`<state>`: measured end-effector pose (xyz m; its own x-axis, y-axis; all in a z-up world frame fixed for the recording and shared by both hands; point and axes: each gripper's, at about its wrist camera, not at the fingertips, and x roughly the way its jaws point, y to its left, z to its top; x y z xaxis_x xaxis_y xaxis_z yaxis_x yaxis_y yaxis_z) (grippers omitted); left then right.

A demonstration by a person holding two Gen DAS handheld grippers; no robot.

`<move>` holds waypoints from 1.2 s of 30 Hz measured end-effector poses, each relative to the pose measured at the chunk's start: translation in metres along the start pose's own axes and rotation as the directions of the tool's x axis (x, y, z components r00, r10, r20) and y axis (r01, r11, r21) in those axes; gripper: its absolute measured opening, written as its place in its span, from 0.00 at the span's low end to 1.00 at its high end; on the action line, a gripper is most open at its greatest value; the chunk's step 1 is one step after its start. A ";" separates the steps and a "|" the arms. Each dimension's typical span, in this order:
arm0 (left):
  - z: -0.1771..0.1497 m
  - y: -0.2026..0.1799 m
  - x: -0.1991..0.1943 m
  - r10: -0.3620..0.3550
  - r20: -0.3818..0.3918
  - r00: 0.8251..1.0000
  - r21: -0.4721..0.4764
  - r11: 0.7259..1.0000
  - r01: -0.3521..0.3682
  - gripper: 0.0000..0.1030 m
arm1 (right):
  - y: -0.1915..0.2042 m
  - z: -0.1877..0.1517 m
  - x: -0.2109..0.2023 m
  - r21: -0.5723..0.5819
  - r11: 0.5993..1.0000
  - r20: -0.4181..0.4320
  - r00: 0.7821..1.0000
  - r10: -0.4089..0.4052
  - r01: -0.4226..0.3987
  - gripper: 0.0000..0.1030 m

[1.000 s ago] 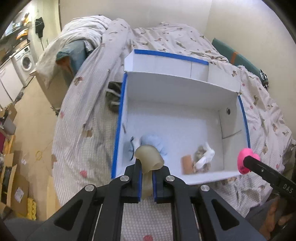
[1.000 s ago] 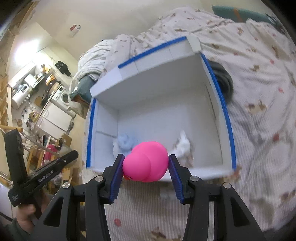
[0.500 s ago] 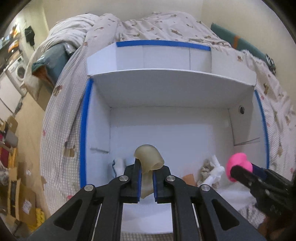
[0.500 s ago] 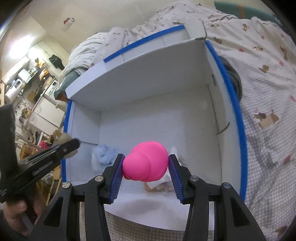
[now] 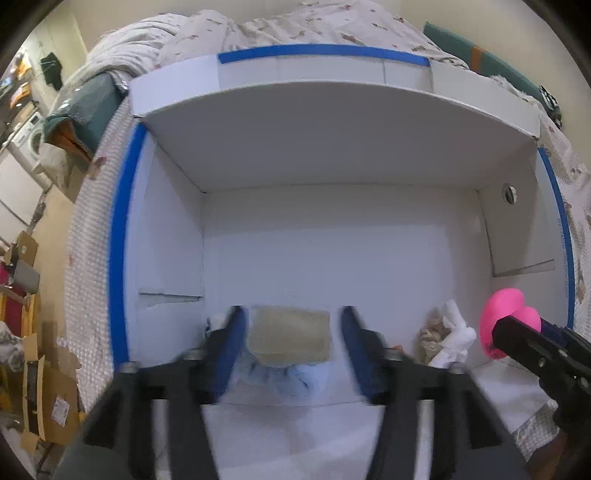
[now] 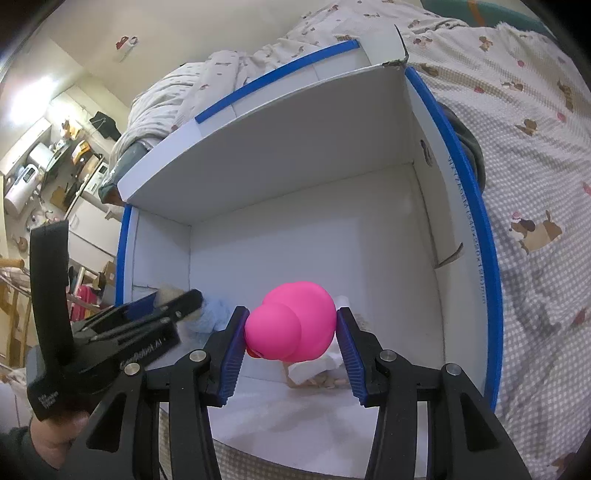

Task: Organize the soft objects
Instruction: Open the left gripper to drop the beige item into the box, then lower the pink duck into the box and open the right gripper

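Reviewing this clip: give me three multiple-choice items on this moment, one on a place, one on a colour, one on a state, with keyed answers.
1. Where is the beige soft block?
A. on the bedspread
B. over the white cardboard box, between the left gripper fingers
C. on the floor

2. What colour is the tape on the box's rim?
A. blue
B. red
C. green

3. What does the right gripper hold?
A. nothing
B. white cloth
C. the pink rubber toy

Answers: 1 B, it sits between pads standing clear of it as the jaws are opening; 2 A, blue strips line the edges; 3 C, both pads press its sides.

Bed w/ dog-print quilt (image 6: 517,122), cream walls (image 6: 207,26), washing machine (image 5: 31,138) far left.
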<state>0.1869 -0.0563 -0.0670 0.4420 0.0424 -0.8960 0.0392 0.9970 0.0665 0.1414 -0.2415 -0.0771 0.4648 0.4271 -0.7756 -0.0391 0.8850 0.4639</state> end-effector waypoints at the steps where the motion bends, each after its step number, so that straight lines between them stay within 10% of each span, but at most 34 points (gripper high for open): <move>1: 0.000 0.001 -0.002 0.007 0.010 1.000 -0.007 1.000 -0.007 0.56 | 0.000 0.001 0.001 0.003 1.000 0.000 1.000 0.002 -0.002 0.49; 23: -0.024 0.019 -0.020 0.019 0.001 1.000 -0.053 0.998 -0.019 0.59 | -0.001 -0.001 0.009 0.005 1.000 -0.018 1.000 0.017 -0.017 0.51; 36: -0.031 0.022 -0.031 0.005 0.008 1.000 -0.054 0.999 -0.005 0.59 | -0.005 -0.001 -0.009 0.051 0.998 0.047 0.999 0.024 -0.027 0.83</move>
<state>0.1464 -0.0335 -0.0510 0.4498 0.0470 -0.8919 -0.0110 0.9988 0.0471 0.1363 -0.2494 -0.0728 0.5049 0.4391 -0.7431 -0.0064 0.8628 0.5055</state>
